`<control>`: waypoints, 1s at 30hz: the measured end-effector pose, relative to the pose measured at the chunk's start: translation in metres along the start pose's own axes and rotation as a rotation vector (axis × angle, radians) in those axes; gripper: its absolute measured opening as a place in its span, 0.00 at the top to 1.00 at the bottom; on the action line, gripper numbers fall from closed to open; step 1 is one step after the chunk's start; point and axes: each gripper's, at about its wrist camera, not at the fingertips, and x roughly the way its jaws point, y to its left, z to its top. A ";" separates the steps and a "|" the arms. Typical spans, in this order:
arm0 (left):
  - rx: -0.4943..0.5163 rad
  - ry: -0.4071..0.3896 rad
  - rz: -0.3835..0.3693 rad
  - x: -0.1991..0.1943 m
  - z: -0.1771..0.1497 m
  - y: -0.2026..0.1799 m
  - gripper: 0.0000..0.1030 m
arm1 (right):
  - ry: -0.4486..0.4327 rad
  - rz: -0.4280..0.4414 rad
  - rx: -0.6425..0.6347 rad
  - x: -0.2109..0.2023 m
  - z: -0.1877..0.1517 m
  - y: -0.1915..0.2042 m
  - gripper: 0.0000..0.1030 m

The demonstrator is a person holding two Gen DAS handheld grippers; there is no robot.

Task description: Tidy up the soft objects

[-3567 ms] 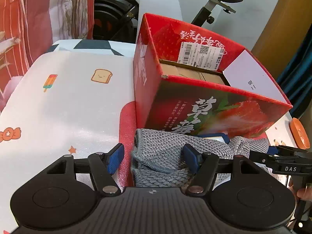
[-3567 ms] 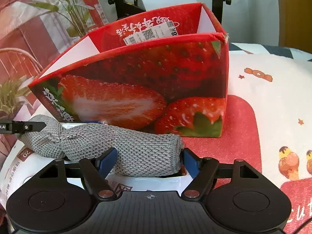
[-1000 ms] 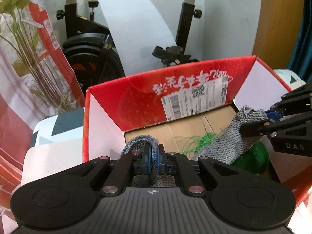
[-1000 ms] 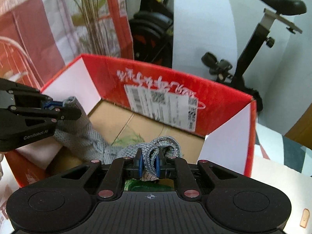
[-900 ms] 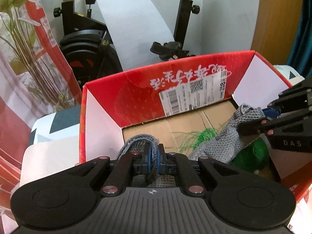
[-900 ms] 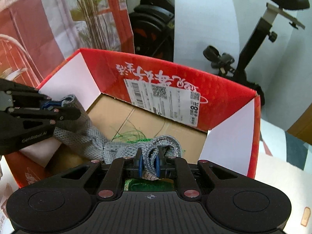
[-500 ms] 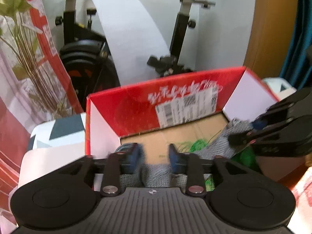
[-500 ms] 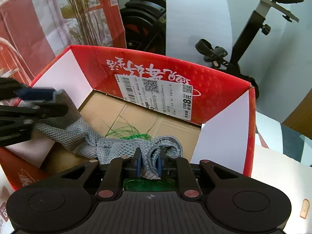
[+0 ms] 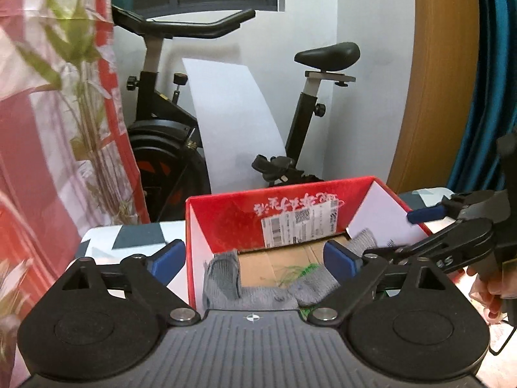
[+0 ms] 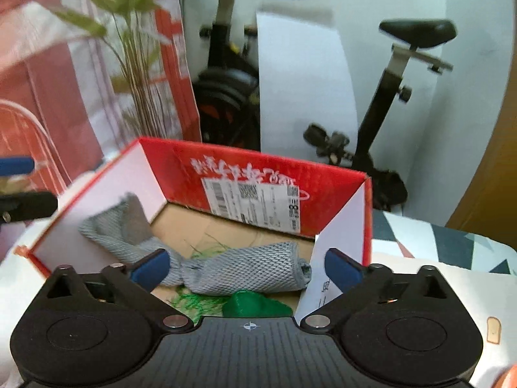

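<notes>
Released since a second ago: both left gripper (image 9: 255, 258) and right gripper (image 10: 247, 270) now wide and holding nothing. Lying loose inside the red box (image 10: 258, 168), gray knit cloth (image 10: 245, 271) over green stuff; drop-off likely finished.

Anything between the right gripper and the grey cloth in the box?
Nothing visible. The right gripper, jaws open, sits above the grey knit cloth, which lies loose in the red box over a green item.

Even indoor light, fisheye bending at edges (right view blurred), soft shadows.
</notes>
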 end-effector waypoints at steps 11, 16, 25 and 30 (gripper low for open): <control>0.079 0.007 0.076 -0.066 -0.056 -0.007 0.00 | -0.207 0.063 0.088 -0.088 -0.060 0.002 0.00; 0.110 0.034 0.109 -0.089 -0.071 0.008 0.00 | -0.200 0.080 0.127 -0.108 -0.095 0.002 0.00; 0.137 -0.027 0.231 -0.140 -0.068 0.046 0.00 | -0.159 0.054 0.160 -0.127 -0.149 0.006 0.00; 0.077 -0.056 0.265 -0.166 -0.069 0.061 0.00 | -0.144 0.041 0.153 -0.135 -0.167 0.016 0.00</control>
